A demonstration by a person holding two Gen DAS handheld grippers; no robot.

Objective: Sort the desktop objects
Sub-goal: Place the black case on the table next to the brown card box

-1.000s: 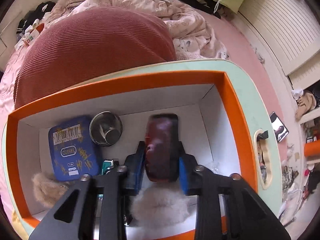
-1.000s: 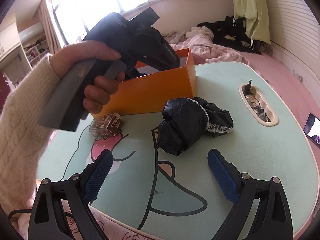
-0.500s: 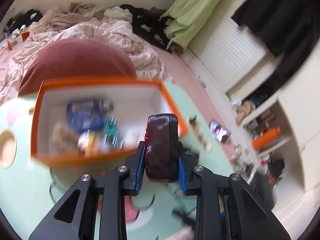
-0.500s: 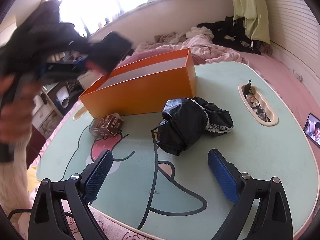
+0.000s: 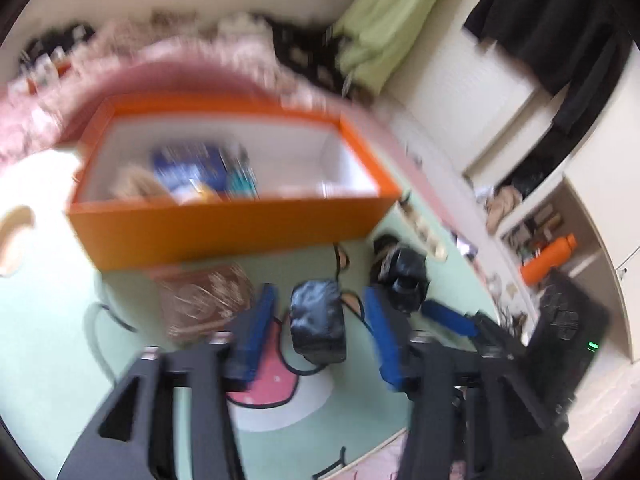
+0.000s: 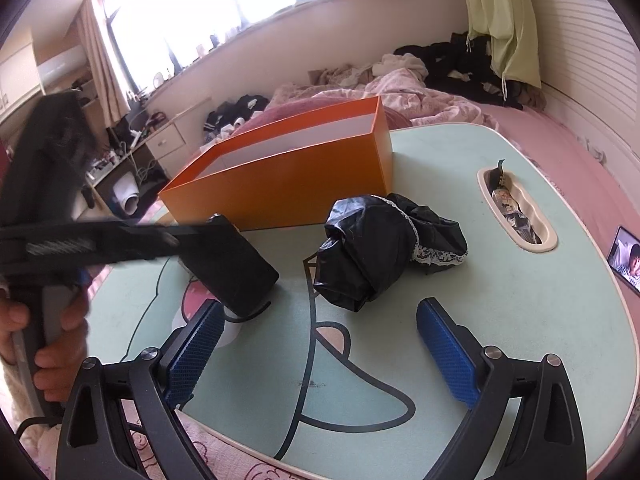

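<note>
A: Noting materials first. Orange box (image 6: 280, 184), rigid card, rectangular, white inside, stands on mint-green worktop (image 6: 500, 320) w/ cartoon print in pink + dark outline. Contents in left wrist view too blurred to name; blue, teal and tan patches only.

B: Dark item?

A: Dark case (image 5: 318, 322), slab-shaped w/ rounded corners, glossy w/ pale sheen in left wrist view, matte black in right wrist view (image 6: 232, 264). Sits between left gripper (image 5: 320, 336) pads, which stand apart from it on both sides. Jaws have just been opening, case still between them. Can't tell whether it rests on worktop or is mid-air.

B: Other things?

A: Black cloth (image 6: 384, 248), crumpled, shiny, w/ white lace edge, on worktop just in front of box's right end. Brown packet (image 5: 204, 300), crinkly foil look, blurred, near box front wall, beside left pad. Oval recess (image 6: 516, 208) in worktop, cream rim, small bits inside.

B: Hand pose?

A: Left hand (image 6: 48, 344) wraps grey handle at left edge of right wrist view, fingers curled round it, cream knit sleeve below. Gripper angled down toward worktop. Right gripper (image 6: 316, 352): jaws wide apart, blue textured pads, nothing between them, low over near worktop edge.
</note>
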